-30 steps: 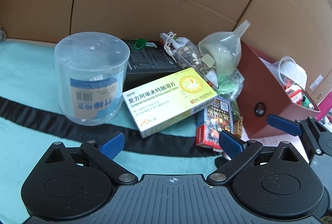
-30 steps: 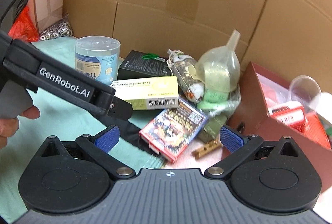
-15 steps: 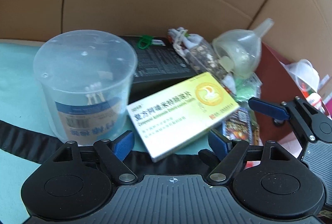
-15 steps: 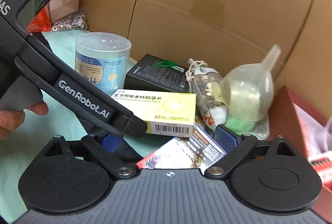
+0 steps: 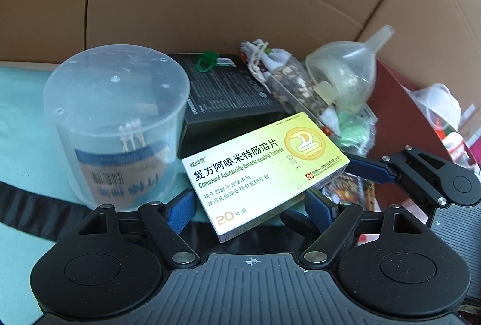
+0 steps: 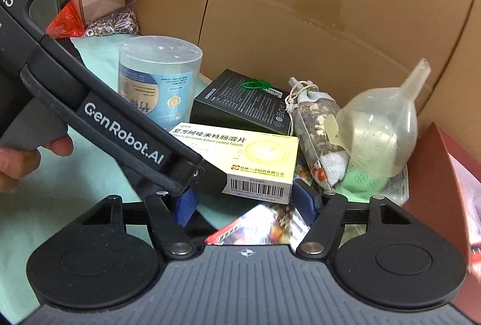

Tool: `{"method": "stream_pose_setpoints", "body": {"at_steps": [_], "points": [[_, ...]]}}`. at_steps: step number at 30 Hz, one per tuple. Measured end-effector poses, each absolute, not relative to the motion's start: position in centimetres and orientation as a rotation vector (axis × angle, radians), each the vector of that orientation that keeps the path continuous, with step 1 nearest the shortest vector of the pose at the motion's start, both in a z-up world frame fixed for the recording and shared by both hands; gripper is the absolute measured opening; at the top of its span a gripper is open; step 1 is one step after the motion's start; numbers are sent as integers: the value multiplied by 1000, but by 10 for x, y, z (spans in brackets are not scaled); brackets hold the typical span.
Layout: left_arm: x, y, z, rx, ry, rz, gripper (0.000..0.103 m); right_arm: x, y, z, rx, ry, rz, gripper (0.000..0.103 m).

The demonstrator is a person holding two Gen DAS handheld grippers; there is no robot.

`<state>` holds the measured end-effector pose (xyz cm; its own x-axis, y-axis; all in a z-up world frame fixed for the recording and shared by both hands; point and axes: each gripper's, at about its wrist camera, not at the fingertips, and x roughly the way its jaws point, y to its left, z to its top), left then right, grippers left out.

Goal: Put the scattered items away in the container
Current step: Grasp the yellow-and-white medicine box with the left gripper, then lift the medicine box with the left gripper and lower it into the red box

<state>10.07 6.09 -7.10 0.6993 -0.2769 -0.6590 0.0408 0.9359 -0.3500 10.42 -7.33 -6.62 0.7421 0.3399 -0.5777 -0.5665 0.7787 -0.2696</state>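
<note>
While the left wrist view is filling up with the yellow tablet box, the left gripper is closing in from where it was hanging back a second ago, and its blue fingers are now standing on either side of the box's near end, spread wide and not yet pressing it. I am judging that a grasp is about to begin. This flat carton is lying tilted across a black box, beside a clear cotton-swab tub, with the red-brown container sitting to the right.

Turning to the right wrist view, the right gripper is also lowering toward the pile, its fingers open around a glossy card pack beneath the tablet box; whether they are touching it, I cannot tell. A translucent funnel is resting behind.
</note>
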Motion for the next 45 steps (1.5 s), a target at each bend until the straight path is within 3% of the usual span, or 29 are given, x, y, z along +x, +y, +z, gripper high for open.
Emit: {"method": "stream_pose_setpoints", "body": {"at_steps": [10, 16, 25, 30, 37, 45], "points": [[39, 32, -62, -214, 820, -290, 81, 34, -104, -59, -381, 594, 545, 71], [8, 19, -62, -211, 845, -343, 86, 0, -122, -66, -375, 662, 564, 72], [7, 17, -64, -264, 873, -336, 92, -7, -129, -74, -364, 652, 578, 83], [11, 13, -65, -233, 872, -333, 85, -2, -133, -74, -327, 664, 606, 79], [18, 7, -65, -206, 878, -310, 86, 5, -133, -76, -299, 667, 582, 78], [10, -10, -43, -179, 844, -287, 80, -11, -149, -52, -284, 593, 545, 69]]}}
